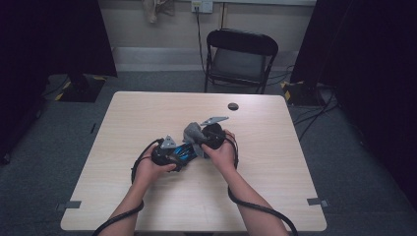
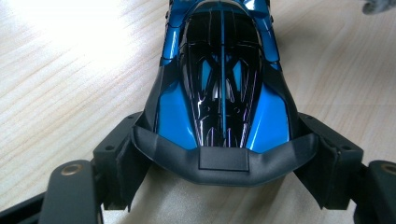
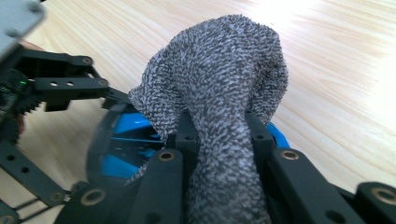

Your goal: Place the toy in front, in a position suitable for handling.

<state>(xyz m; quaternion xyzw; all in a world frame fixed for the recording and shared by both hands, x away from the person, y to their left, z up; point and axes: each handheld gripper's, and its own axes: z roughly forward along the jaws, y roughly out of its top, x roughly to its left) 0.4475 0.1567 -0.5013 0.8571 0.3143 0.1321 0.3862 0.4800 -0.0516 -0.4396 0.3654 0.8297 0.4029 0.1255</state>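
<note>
Toy car (image 2: 222, 88), glossy, rigid and probably slippery, sat clamped at its tail in the left hand-held gripper (image 2: 223, 161); the right hand-held gripper (image 3: 219, 135) pinched a soft grey cloth (image 3: 219, 84).

My left gripper (image 2: 224, 186) is black, and the toy car (image 2: 223, 88) in it is glossy blue with black panels and thin blue lines over the roof. My right gripper (image 3: 219, 140) — black too — carries a cloth (image 3: 219, 84) flecked grey and white. The table (image 1: 147, 118) is pale wood grain.
</note>
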